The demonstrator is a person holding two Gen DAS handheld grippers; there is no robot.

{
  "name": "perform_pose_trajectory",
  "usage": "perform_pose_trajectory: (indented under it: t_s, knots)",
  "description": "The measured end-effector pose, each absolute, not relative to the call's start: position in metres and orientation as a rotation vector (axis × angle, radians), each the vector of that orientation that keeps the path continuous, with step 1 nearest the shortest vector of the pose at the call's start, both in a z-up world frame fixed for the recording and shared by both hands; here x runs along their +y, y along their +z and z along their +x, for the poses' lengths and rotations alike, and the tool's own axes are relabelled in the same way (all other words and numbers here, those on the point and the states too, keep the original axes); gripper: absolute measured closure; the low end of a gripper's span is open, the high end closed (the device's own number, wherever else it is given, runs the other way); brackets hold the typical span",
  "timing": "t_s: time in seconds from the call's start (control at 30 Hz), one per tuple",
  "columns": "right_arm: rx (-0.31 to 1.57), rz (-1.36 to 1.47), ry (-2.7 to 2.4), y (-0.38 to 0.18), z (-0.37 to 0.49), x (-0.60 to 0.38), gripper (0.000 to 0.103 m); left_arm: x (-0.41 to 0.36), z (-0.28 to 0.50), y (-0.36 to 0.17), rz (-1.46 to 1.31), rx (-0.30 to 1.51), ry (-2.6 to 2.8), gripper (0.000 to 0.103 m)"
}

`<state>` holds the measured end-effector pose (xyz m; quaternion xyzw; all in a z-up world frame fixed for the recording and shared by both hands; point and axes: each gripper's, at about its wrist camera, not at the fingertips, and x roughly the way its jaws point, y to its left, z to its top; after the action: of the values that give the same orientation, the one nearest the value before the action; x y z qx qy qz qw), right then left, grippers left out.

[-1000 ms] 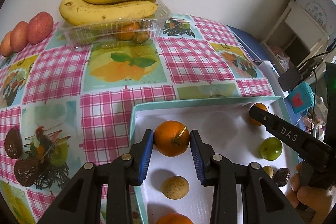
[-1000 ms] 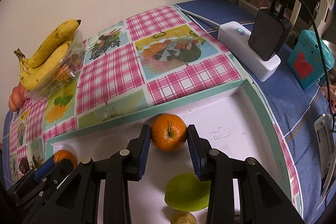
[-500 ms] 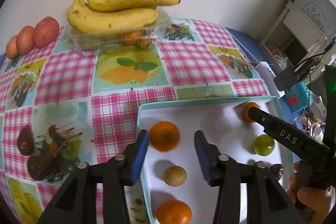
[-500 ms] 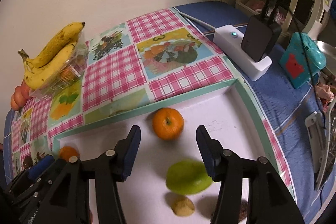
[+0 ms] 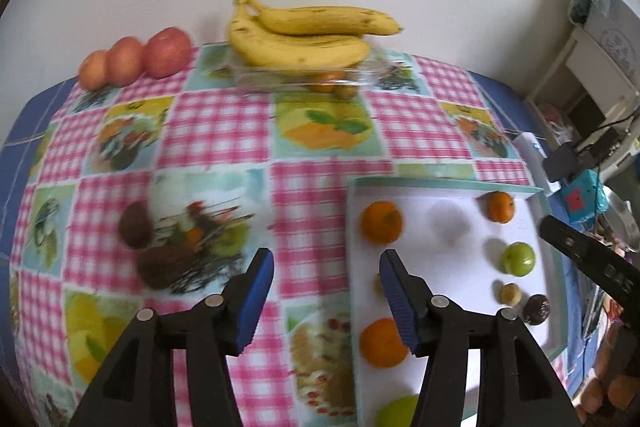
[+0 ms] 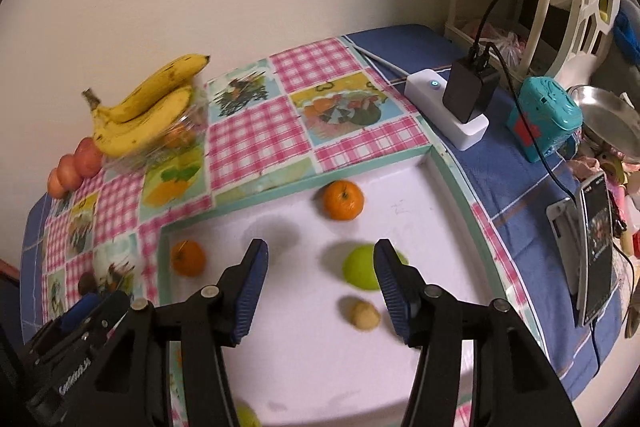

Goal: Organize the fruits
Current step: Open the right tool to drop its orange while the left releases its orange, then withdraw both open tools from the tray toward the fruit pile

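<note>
A white tray with a teal rim (image 5: pixel 448 183) (image 6: pixel 452 163) lies on the checked cloth. It holds three oranges (image 5: pixel 381 222) (image 5: pixel 500 206) (image 5: pixel 382 343), a green fruit (image 5: pixel 518 259) (image 6: pixel 362 267), a small tan fruit (image 5: pixel 511 293) (image 6: pixel 365 315) and a dark one (image 5: pixel 536 309). My left gripper (image 5: pixel 326 297) is open and empty above the tray's left rim. My right gripper (image 6: pixel 320 291) is open and empty over the tray's middle, the oranges (image 6: pixel 343 199) (image 6: pixel 188 258) beyond it. Bananas (image 5: pixel 304 39) (image 6: pixel 148 111) rest on a clear box at the back.
Three reddish apples (image 5: pixel 136 59) (image 6: pixel 74 167) sit at the back left of the cloth. Right of the tray are a white power strip with a black charger (image 6: pixel 468 99), a teal box (image 6: pixel 544 119), cables and a phone (image 6: pixel 596 247).
Both grippers opened, let go of their oranges and pulled back and up. The two oranges now rest in the tray's far corners.
</note>
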<state>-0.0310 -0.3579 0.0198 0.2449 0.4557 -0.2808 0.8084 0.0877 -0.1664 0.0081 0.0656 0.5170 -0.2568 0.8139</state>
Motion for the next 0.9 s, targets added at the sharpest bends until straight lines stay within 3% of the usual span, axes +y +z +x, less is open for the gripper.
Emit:
perform_pose_trajectory:
  t_s: [0.13,0.37,0.9]
  knots:
    - [0.995,0.525,-0.581,0.019,-0.031,-0.343,0.047,-0.146,0.085,0.01,0.14,1.114,-0.501,0.04]
    - [1.007,0.537,-0.552,0.01,-0.026,-0.324,0.047,-0.115,0.089,0.013,0.1,1.117,-0.426,0.026]
    - [1.068,0.508,-0.557,-0.012,-0.01,-0.324,0.047,-0.097,0.111,-0.015,0.083,1.167,-0.356,0.021]
